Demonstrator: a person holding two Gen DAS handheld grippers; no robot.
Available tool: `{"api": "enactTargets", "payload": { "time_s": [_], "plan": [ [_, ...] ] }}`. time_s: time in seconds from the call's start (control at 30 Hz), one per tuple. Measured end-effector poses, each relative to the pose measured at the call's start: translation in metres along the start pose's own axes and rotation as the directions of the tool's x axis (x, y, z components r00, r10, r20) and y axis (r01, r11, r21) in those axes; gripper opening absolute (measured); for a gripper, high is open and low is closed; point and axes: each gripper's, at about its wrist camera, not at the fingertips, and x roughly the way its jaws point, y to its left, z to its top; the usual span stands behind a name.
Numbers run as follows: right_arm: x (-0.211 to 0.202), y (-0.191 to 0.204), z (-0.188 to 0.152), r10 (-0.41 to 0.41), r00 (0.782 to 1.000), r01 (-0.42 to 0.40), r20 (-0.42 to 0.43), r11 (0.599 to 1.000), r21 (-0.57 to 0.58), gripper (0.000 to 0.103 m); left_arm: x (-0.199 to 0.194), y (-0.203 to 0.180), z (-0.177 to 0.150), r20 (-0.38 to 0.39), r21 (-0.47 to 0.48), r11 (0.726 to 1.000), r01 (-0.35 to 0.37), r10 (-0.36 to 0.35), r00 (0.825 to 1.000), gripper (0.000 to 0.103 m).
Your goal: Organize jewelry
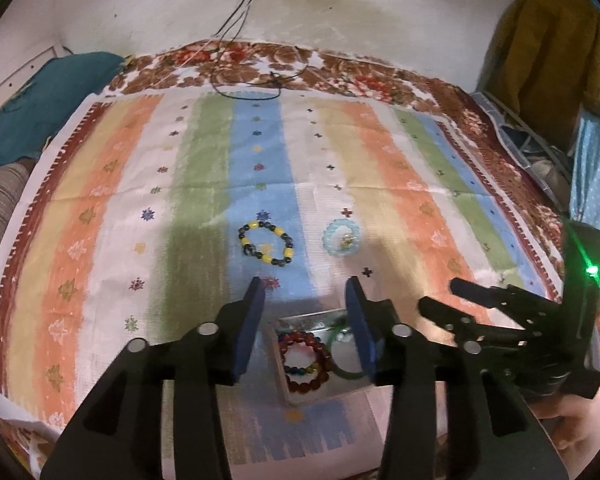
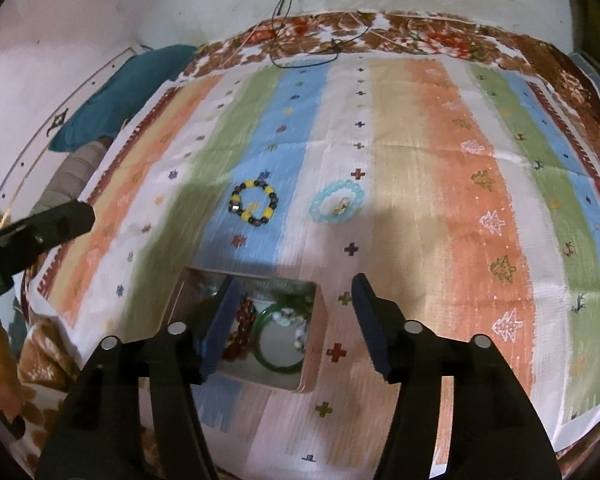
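The striped cloth (image 1: 204, 184) lies spread over a floral blanket (image 1: 340, 68) on the bed. Near the cloth's front edge sits an open tin box (image 2: 312, 344). Inside it lie a red beaded bracelet (image 1: 306, 360), carrying a few coloured beads, and a green bangle (image 2: 280, 340); small pale items rest within the bangle's ring, too blurred to identify.

Beyond the box, two bracelets lie flat on the cloth, apart from each other. The black-and-yellow beaded bracelet (image 1: 266, 244) sits on the blue stripe. The light blue beaded bracelet (image 1: 342, 237), with a small gold piece at its centre, sits on the white stripe beside it.

The left gripper (image 1: 306, 292) hangs above the box, its blue pads spread apart and nothing between them. The right gripper (image 2: 296, 292) hangs just right of the box, likewise released and empty. Black cables (image 1: 236, 32) run down the wall onto the blanket.
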Motion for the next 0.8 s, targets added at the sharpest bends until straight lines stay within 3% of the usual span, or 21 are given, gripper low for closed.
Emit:
{"api": "enactTargets", "payload": {
  "time_s": [0.07,0.23,0.5,0.8],
  "plan": [
    [0.001,-0.003,0.004,-0.007,1.0,0.007,0.008,1.0,0.011,0.071,0.006,0.004,0.004,-0.007,-0.01,0.999,-0.032,0.032,0.999,0.055],
    [0.004,-0.014,0.016,-0.03,0.999,0.029,0.023,0.998,0.047,0.081,0.021,0.016,0.013,-0.037,-0.045,0.996,-0.073,0.071,0.997,0.065],
    [0.026,-0.018,0.03,-0.076,0.997,0.076,0.003,0.996,0.04,0.083,0.048,0.019,0.021,-0.063,-0.003,0.99,-0.144,0.143,0.988,0.077],
    [0.042,-0.016,0.046,-0.104,0.995,0.104,-0.002,0.995,0.011,0.084,0.074,0.03,0.036,-0.083,-0.034,0.988,-0.154,0.151,0.985,0.09]
  ]
}}
